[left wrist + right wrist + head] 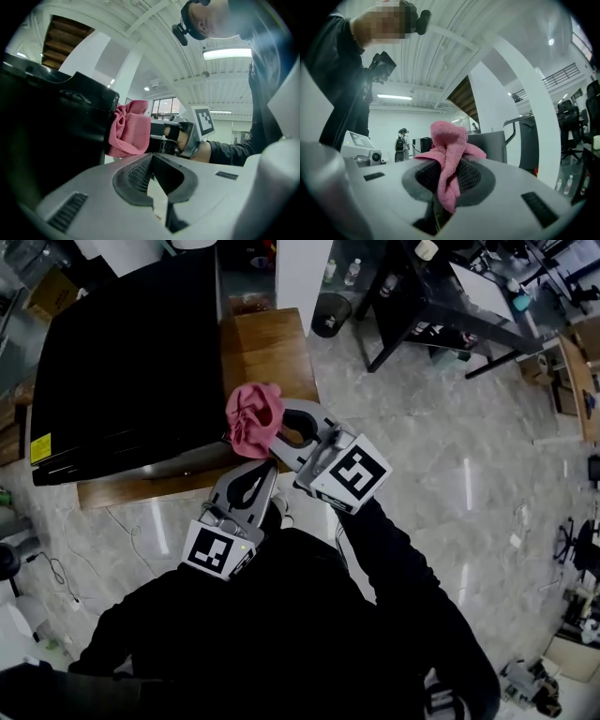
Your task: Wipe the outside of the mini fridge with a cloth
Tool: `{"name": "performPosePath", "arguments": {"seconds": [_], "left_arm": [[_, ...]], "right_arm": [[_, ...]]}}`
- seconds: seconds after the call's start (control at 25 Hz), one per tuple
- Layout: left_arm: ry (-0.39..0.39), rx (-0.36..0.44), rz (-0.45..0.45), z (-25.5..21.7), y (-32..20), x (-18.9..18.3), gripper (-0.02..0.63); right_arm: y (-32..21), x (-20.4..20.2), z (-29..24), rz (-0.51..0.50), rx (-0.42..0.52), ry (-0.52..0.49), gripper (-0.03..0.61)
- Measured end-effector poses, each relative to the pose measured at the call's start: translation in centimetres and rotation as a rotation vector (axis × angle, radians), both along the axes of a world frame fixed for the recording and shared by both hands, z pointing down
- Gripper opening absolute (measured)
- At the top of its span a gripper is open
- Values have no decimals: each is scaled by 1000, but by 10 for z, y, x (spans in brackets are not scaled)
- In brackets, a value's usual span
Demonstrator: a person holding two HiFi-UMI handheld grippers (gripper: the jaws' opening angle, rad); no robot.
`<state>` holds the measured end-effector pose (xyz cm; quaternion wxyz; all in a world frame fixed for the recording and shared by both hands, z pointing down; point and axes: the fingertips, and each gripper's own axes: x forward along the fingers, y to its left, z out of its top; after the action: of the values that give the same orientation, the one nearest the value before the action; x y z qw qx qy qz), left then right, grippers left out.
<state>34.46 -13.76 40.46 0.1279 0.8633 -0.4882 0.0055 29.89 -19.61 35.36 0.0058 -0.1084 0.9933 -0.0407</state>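
My right tongs (281, 435) clamp the cloth (253, 418) by the fridge (131, 362) corner, ready to wipe; my left tongs (265, 474) are closed and empty.

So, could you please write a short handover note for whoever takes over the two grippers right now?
Left gripper: shut, empty, held low beside the right one.
Right gripper: shut on the pink cloth, which is bunched at an edge of the black mini fridge.
The fridge stands on the wooden table.
Done: cloth is in grip and at the fridge.
Left: wiping the outside. How much is already wiped cannot be told.
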Motion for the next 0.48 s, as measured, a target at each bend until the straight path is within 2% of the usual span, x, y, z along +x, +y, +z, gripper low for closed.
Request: {"name": "performPosePath", "arguments": {"seconds": [0.2, 0.36, 0.48], "left_arm": [[19, -17, -43, 11, -14, 7, 5], [41, -44, -131, 13, -33, 4, 5], [26, -45, -211, 12, -47, -6, 5]], "right_arm": [[-19, -18, 6, -101, 12, -24, 60], [-33, -25, 9, -169, -21, -28, 60], [-44, -31, 14, -214, -30, -28, 60]]}}
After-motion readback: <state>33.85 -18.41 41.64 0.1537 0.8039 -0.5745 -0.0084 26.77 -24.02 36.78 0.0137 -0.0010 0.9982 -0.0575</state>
